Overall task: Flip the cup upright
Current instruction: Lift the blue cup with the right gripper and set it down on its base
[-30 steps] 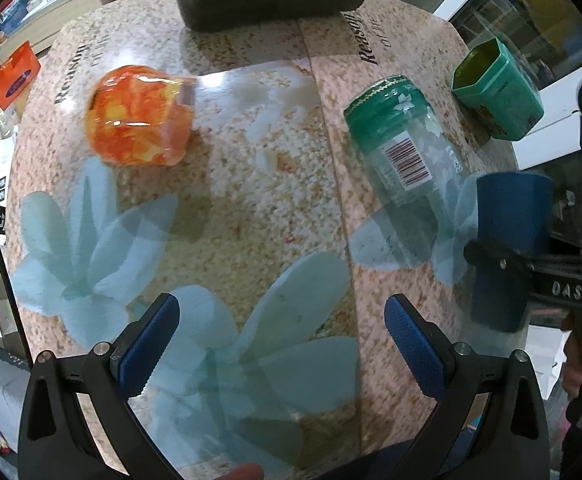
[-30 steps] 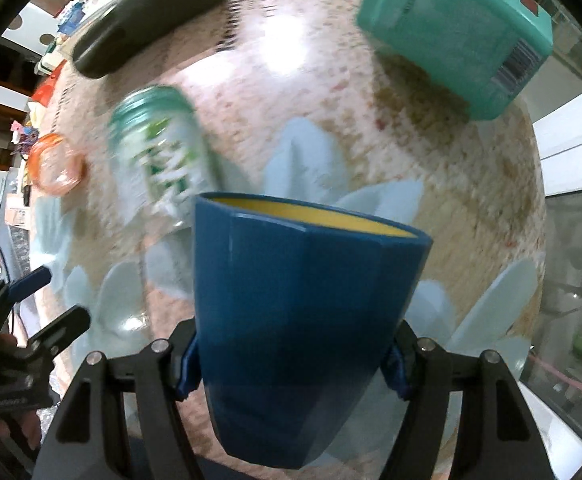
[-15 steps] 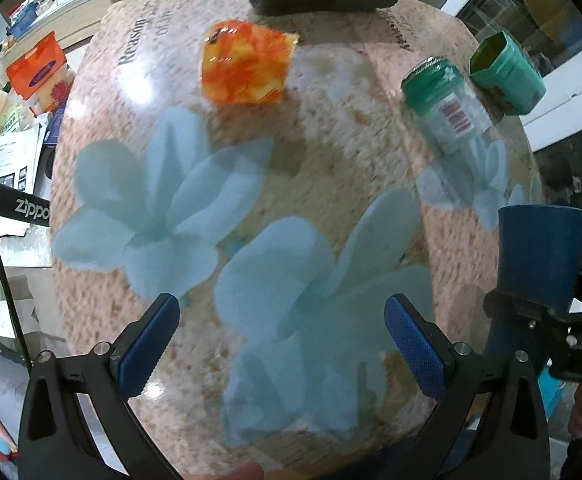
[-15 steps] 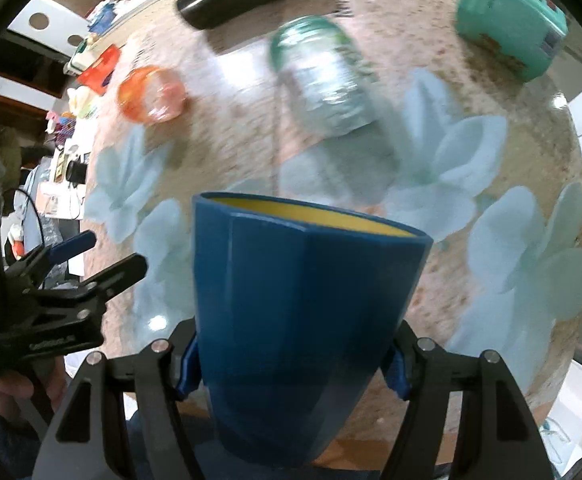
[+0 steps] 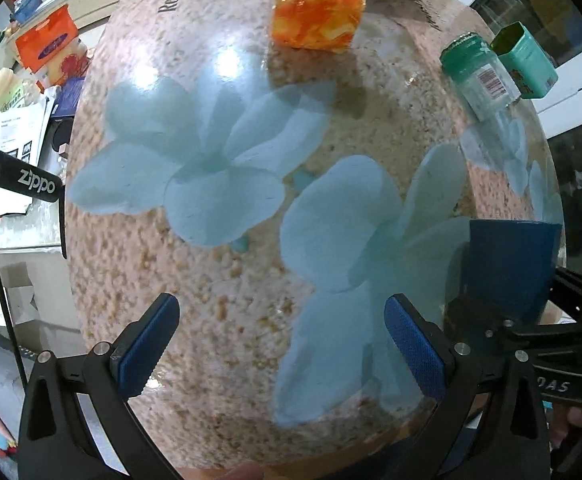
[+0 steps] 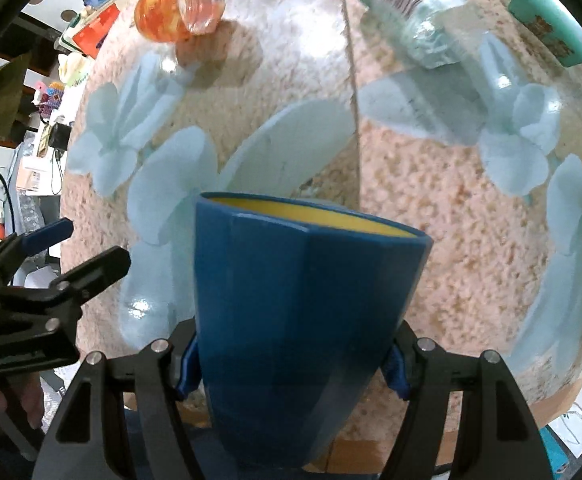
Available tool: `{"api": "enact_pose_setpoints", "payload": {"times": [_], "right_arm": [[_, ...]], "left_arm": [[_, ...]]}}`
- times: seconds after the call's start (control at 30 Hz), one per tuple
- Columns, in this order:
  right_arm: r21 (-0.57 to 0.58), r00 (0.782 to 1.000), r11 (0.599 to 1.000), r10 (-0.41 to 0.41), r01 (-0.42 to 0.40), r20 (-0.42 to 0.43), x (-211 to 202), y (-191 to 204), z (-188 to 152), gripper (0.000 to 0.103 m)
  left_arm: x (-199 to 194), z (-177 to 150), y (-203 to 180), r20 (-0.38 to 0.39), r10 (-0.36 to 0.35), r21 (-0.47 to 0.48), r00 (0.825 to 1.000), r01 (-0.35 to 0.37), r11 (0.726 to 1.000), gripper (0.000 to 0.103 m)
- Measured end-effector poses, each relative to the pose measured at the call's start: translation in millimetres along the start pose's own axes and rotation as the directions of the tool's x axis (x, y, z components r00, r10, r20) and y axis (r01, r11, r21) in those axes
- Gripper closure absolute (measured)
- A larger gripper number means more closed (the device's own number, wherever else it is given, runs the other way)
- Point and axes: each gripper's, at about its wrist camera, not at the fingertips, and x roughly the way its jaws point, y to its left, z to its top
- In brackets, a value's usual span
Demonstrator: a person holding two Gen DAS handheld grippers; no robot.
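Tablecloth (image 5: 227, 280) speckled beige with pale-blue flowers (cluttered shelves behind); right gripper (image 6: 291, 372) clamps blue cup (image 6: 295, 304), rim up; left gripper (image 5: 283, 344) jaws spread, holding nothing

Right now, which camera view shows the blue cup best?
The right wrist view: the blue cup fills the centre, its yellow inside and rim visible, clamped in the right tool. The left wrist view shows only its side at the right edge, partly hidden by that tool.
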Motion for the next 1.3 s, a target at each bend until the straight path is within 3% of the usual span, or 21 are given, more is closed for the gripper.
{"api": "enact_pose_setpoints", "payload": {"times": [0.47,0.53,0.6,0.67,0.77,0.97,1.3], "right_arm": [[-0.027,0.997,0.997,-0.072,0.072,-0.001,23.9,20.9,24.5,0.034],[-0.024,0.998,0.997,-0.068,0.068,0.003,23.1,25.8,23.6,0.029],[-0.014,0.998,0.998,-0.059,0.059,0.015,21.0,30.5,23.2,0.008],[-0.008,0.998,0.998,-0.061,0.062,0.019,16.0,26.2,21.0,0.005],[-0.018,0.996,0.996,-0.082,0.083,0.039,5.6,23.2,20.8,0.000],[-0.007,0.991,0.995,-0.094,0.095,0.100,-25.7,17.6,17.7,0.000],[0.056,0.967,0.994,-0.103,0.093,0.233,-110.4,-9.0,-5.5,0.000]], "left_arm": [[5.2,0.2,12.4,-0.012,-0.023,-0.008,1.000,0.023,1.000,0.000],[5.2,0.1,12.8,-0.013,-0.026,-0.008,1.000,0.025,1.000,0.000],[4.9,-0.1,13.1,-0.013,-0.026,-0.006,1.000,0.026,1.000,0.000],[3.1,0.0,13.8,-0.010,-0.030,-0.006,1.000,0.030,1.000,0.000],[-0.8,-0.5,14.5,-0.003,-0.034,-0.006,0.999,0.034,0.999,0.000],[-17.7,-2.8,11.4,0.023,-0.031,0.012,0.999,0.031,0.999,0.000],[-65.8,-2.4,-23.8,0.083,-0.051,0.096,0.995,0.043,0.994,0.000]]}}
